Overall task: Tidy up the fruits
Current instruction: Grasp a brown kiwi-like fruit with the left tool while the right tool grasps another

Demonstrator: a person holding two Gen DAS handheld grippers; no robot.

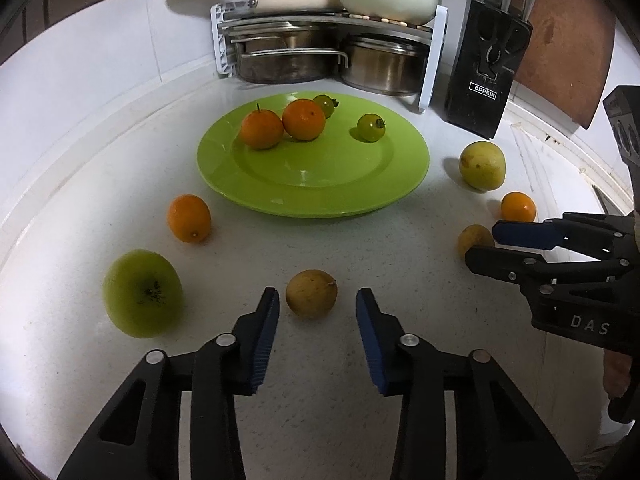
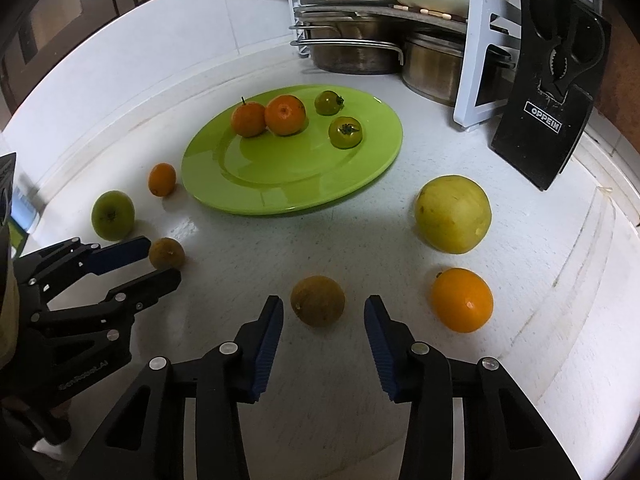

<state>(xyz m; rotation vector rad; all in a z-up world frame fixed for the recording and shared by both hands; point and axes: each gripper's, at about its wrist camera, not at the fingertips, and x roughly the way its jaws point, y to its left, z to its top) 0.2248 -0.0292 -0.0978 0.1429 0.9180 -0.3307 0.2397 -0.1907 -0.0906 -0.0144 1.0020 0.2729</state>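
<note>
A green plate holds two oranges and two green tomatoes. My left gripper is open, and a small brown fruit lies on the counter between its blue pads without touching them. My right gripper is also open around a second brown fruit, with gaps on both sides. Each gripper also shows at the edge of the other's view: the right gripper and the left gripper.
Loose on the white counter are a green apple, a small orange, a large yellow fruit and an orange. A pot rack and a black knife block stand at the back.
</note>
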